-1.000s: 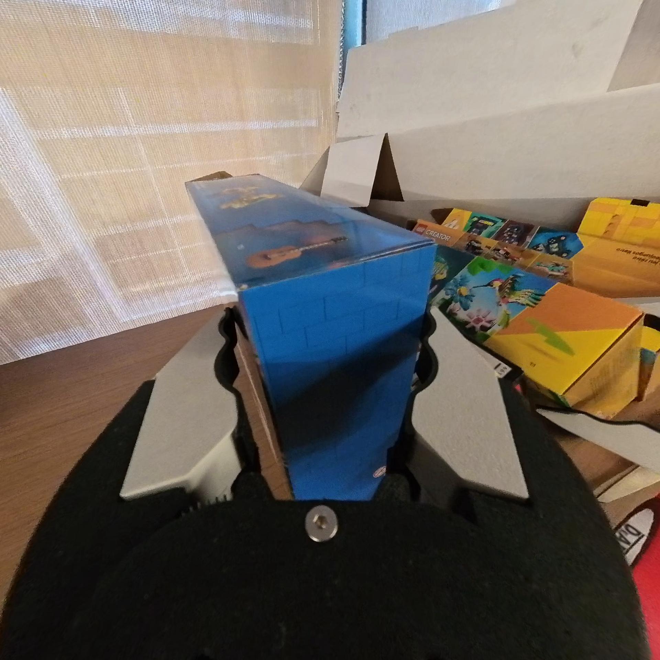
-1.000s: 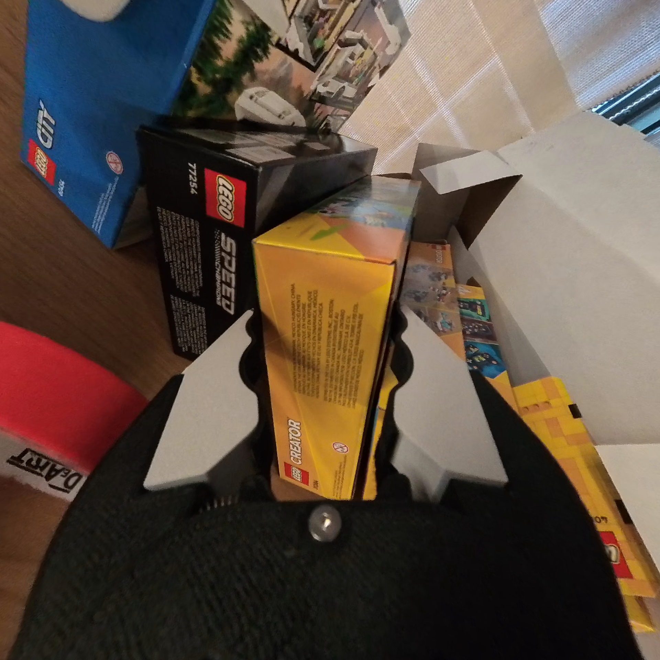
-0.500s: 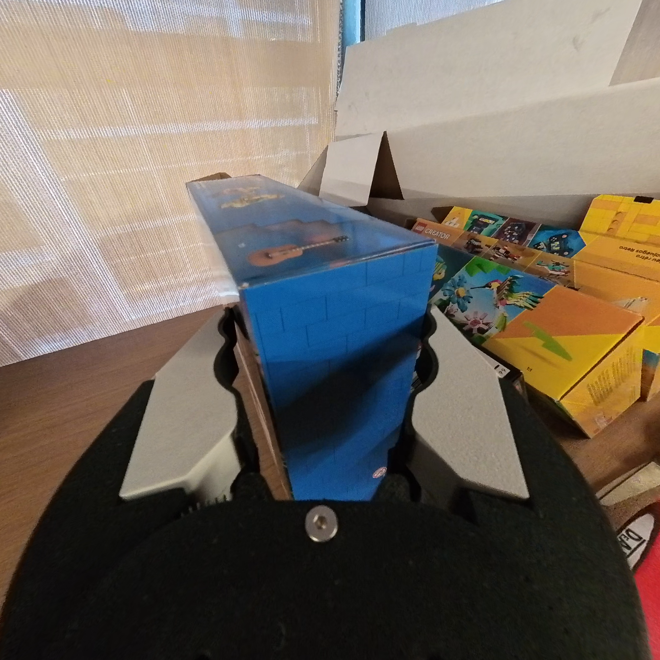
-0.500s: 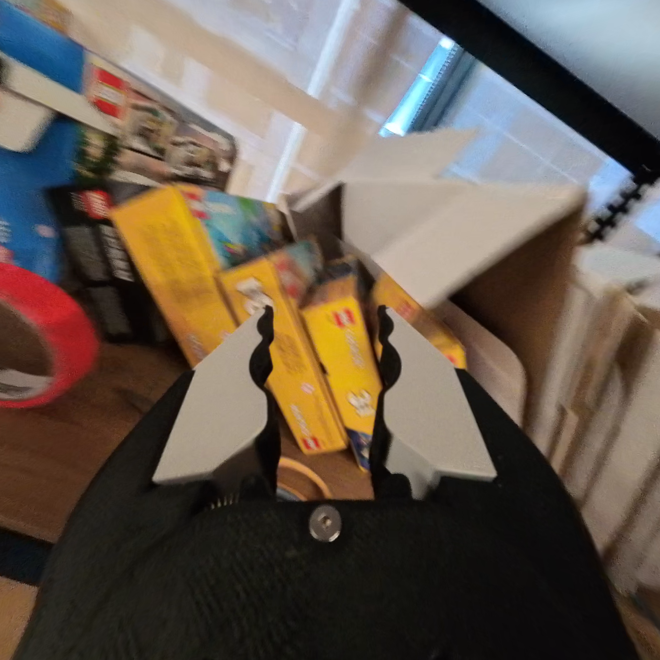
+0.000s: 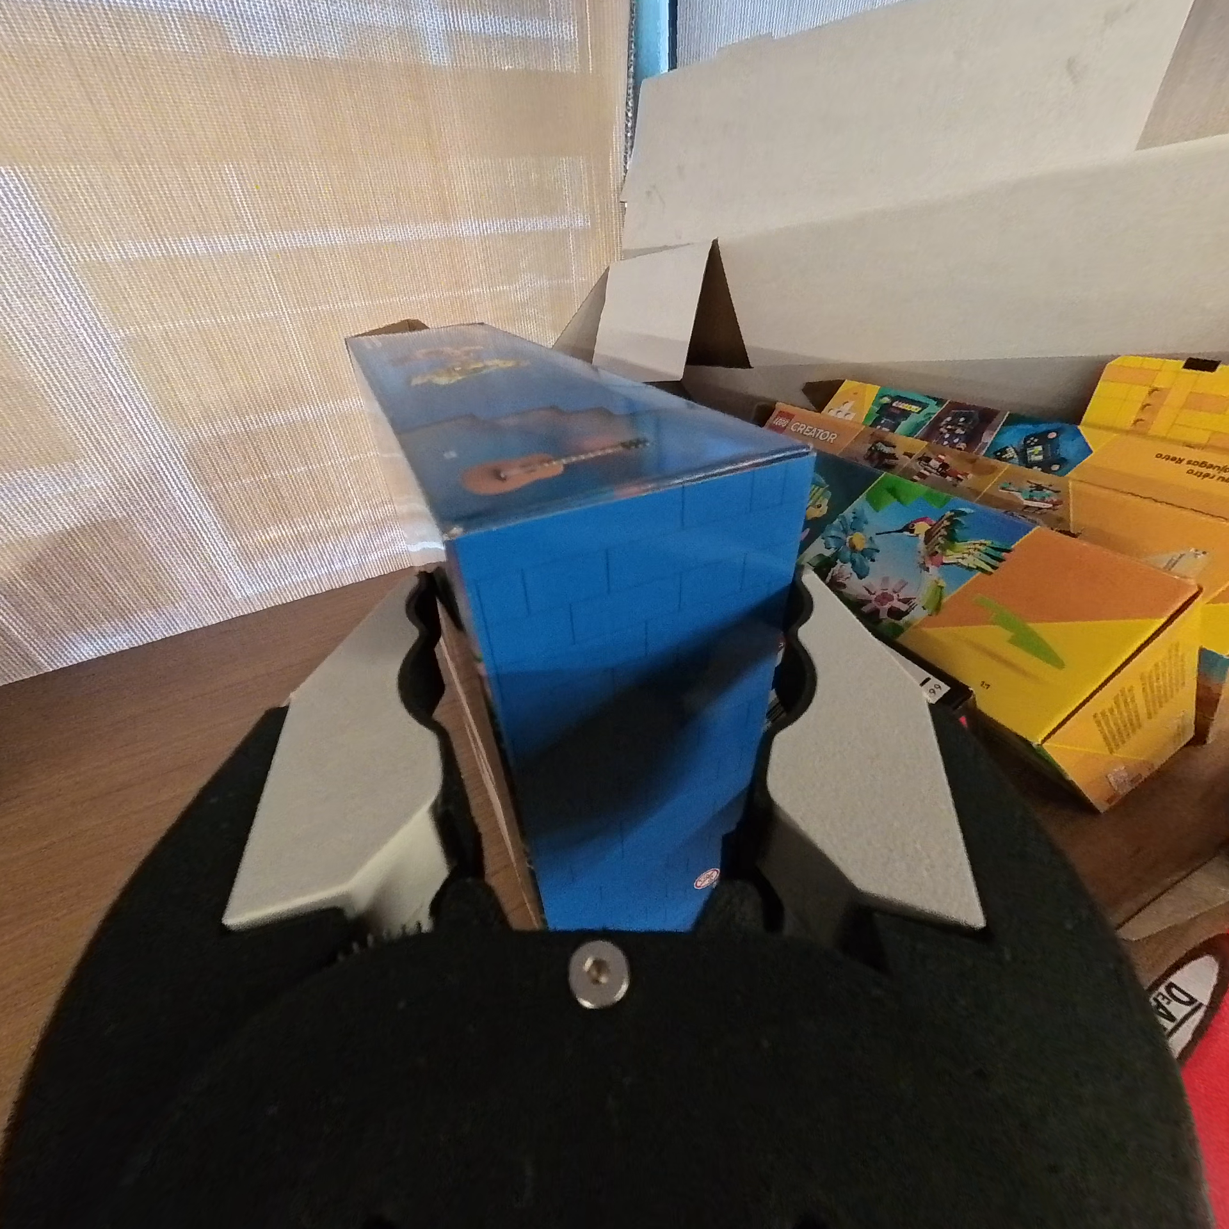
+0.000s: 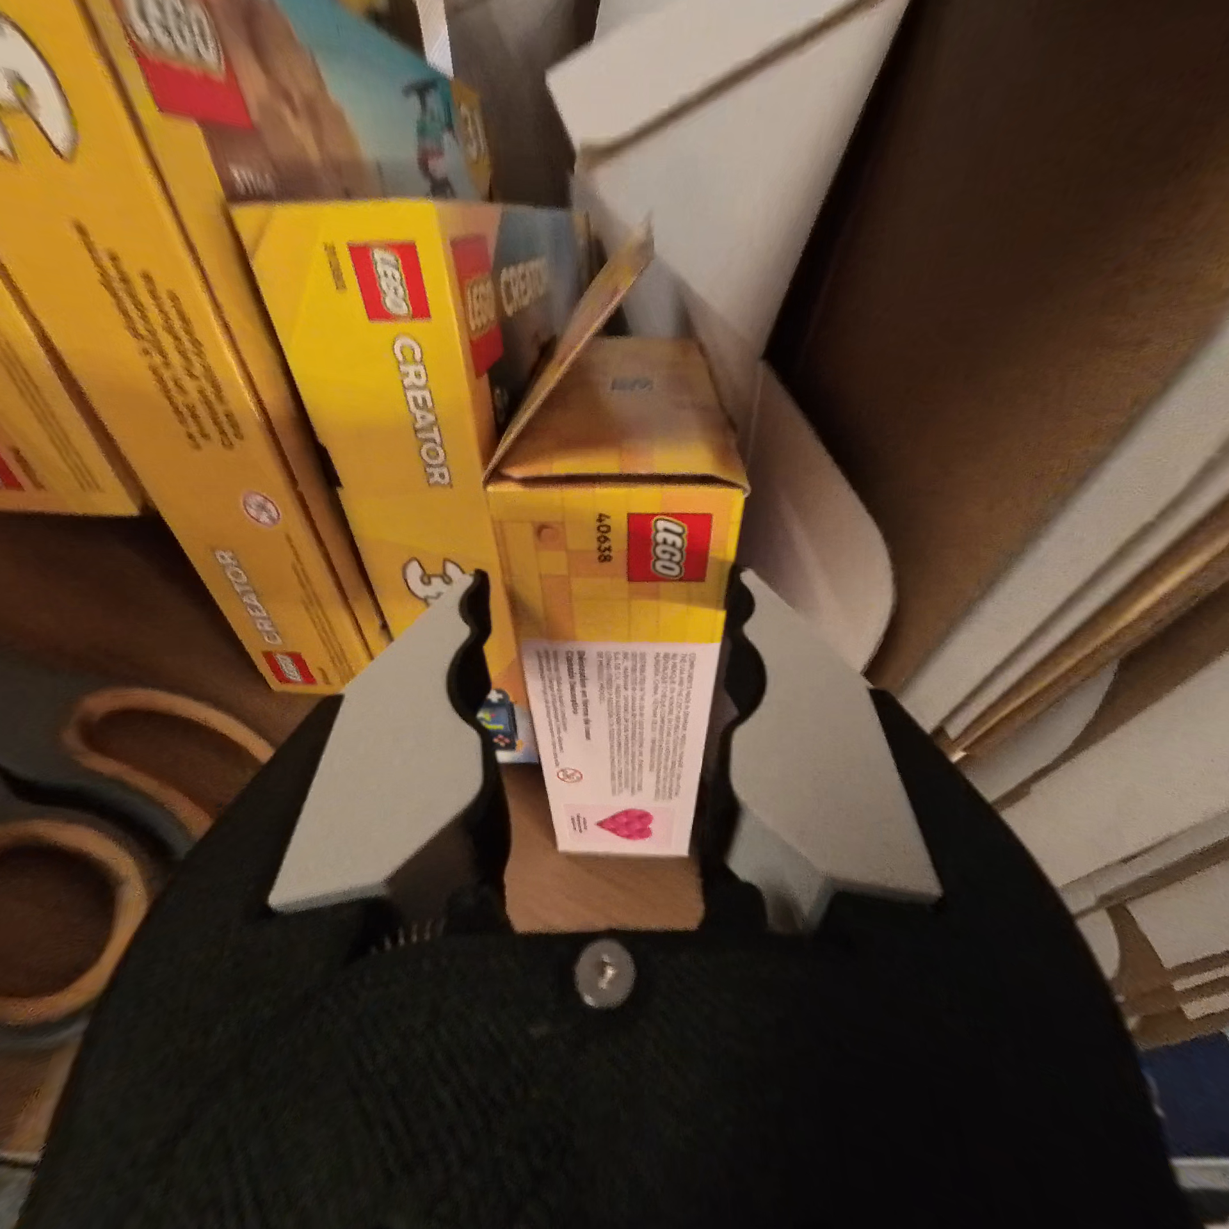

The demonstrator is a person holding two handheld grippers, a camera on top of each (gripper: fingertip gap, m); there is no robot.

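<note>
My left gripper point(image 5: 612, 592) is shut on the end of a long blue box point(image 5: 625, 665) with a brick pattern and a guitar picture on its top face. The box points away from me, above the wooden table point(image 5: 133, 765). In the blurred right wrist view, my right gripper point(image 6: 610, 578) is open, with one finger on each side of a small upright yellow box point(image 6: 618, 565) that has a white label and a pink heart. Its right finger is close against the box, and a small gap shows on the left. The box's top flap is open.
Several yellow toy boxes point(image 6: 399, 412) lean to the left of the small one, and one with a bird picture point(image 5: 997, 632) lies to the right of the blue box. White cardboard carton flaps point(image 5: 931, 199) stand behind. Tape rolls point(image 6: 166, 745) lie at the left, and a red roll point(image 5: 1197, 1037) at the lower right. A curtain point(image 5: 266, 299) hangs at the back.
My right gripper let go of the yellow bird-picture box, swung right and now straddles the small yellow box. My left gripper and the blue box have not moved.
</note>
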